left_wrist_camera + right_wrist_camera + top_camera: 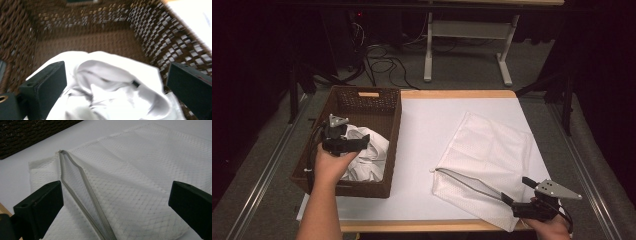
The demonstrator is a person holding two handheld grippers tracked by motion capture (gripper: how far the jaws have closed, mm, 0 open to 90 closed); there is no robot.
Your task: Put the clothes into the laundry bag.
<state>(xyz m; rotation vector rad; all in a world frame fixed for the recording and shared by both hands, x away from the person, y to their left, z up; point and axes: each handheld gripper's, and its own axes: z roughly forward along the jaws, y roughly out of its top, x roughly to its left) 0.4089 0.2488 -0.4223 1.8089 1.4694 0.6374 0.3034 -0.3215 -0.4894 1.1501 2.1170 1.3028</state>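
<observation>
Laundry, a crumpled white garment [368, 152], is seen in a woven basket [393, 127], framed by the wide-spread left gripper [113, 85]. Soft, light cloth is best pinched at a raised fold. The right gripper [115, 212] is held wide over an unzipped mesh bag [492, 150].

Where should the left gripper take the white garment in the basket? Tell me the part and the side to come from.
Grip the raised fold at the top of the crumpled white garment, coming straight down from above. The brown woven basket walls it in on all sides, so only the top is open. The left gripper already hangs over it, jaws open on either side of that bunched ridge, which looks thick enough to pinch.
</observation>
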